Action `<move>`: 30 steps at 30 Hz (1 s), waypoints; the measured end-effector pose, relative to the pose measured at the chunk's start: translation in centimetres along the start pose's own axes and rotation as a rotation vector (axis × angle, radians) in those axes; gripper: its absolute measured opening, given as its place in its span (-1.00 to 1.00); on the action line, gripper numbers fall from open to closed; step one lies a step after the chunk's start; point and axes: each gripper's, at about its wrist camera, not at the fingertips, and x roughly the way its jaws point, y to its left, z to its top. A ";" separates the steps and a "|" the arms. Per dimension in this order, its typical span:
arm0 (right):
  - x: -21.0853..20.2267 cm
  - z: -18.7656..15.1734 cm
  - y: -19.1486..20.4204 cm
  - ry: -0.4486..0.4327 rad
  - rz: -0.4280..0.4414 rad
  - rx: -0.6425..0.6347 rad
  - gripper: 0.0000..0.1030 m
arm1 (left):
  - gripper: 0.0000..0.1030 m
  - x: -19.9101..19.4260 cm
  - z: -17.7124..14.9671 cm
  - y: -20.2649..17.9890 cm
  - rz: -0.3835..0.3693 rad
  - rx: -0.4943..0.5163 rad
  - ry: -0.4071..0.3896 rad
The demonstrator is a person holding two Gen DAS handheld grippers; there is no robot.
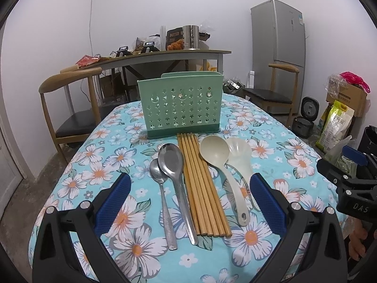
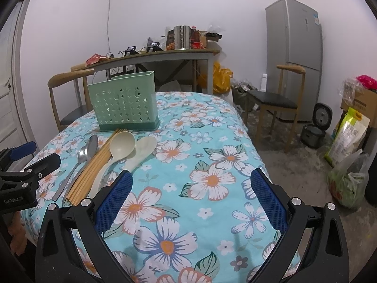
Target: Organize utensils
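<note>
Spoons [image 1: 170, 162], chopsticks [image 1: 202, 188] and ladles [image 1: 215, 153] lie side by side before a green holder [image 1: 180, 103] on the floral tabletop [image 1: 106, 160]. The left tool [image 1: 190, 202] and right tool [image 2: 192, 200] both hover spread wide, holding nothing.

We read "DAS" on the black right gripper [image 1: 353, 188] body, "GenRobot.AI" on the black left gripper [image 2: 26, 165] body, and "BUTTER" on a brown snack bag [image 1: 174, 39] on the far tabletop.
</note>
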 end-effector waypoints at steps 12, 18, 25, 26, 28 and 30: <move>0.1 -0.1 0.1 -0.002 0.004 -0.009 0.86 | 0.92 0.1 0.1 1.0 -0.019 -0.052 0.015; 0.1 -0.1 0.2 -0.002 0.002 -0.010 0.86 | 0.92 0.0 0.1 1.1 -0.013 -0.057 0.010; 0.0 -0.1 0.3 -0.013 -0.013 -0.018 0.86 | 0.92 -0.1 0.1 1.2 -0.008 -0.056 0.005; 0.0 -0.1 0.3 -0.010 -0.009 -0.015 0.86 | 0.92 -0.1 0.1 1.2 -0.007 -0.055 0.005; 0.0 0.0 0.3 -0.009 -0.008 -0.016 0.86 | 0.92 -0.2 0.1 1.2 -0.007 -0.058 0.004; 0.0 0.0 0.2 -0.010 -0.008 -0.017 0.86 | 0.92 -0.2 0.1 1.2 -0.006 -0.058 0.003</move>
